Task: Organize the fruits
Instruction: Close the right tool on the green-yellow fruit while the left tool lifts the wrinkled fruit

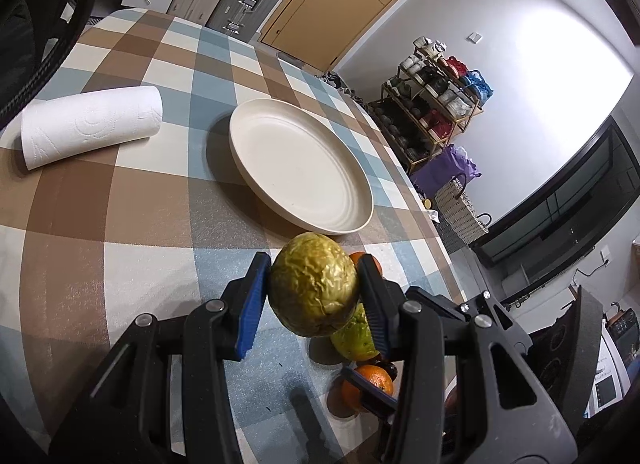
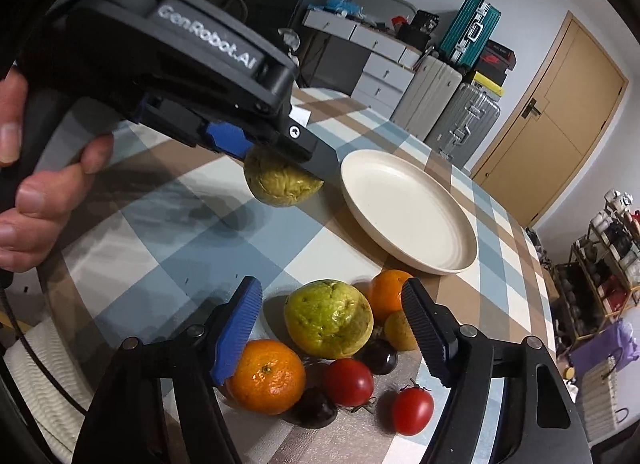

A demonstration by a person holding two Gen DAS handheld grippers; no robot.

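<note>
My left gripper (image 1: pixel 314 296) is shut on a wrinkled yellow-green fruit (image 1: pixel 314 294), held above the checked tablecloth just short of the cream plate (image 1: pixel 300 168). From the right wrist view that same wrinkled fruit (image 2: pixel 280 182) hangs under the left gripper's body, left of the plate (image 2: pixel 408 212). My right gripper (image 2: pixel 332 328) is open above a pile of fruit: a green guava (image 2: pixel 328 318) between its fingers, two oranges (image 2: pixel 266 376) (image 2: pixel 388 292), two red tomatoes (image 2: pixel 348 380) (image 2: pixel 412 410) and dark plums (image 2: pixel 378 356).
A paper towel roll (image 1: pixel 92 124) lies at the left of the table. The table's right edge (image 1: pixel 432 224) drops off toward a woven basket and a shelf rack. Suitcases and drawers stand behind the far edge. A person's hand (image 2: pixel 36 192) grips the left tool.
</note>
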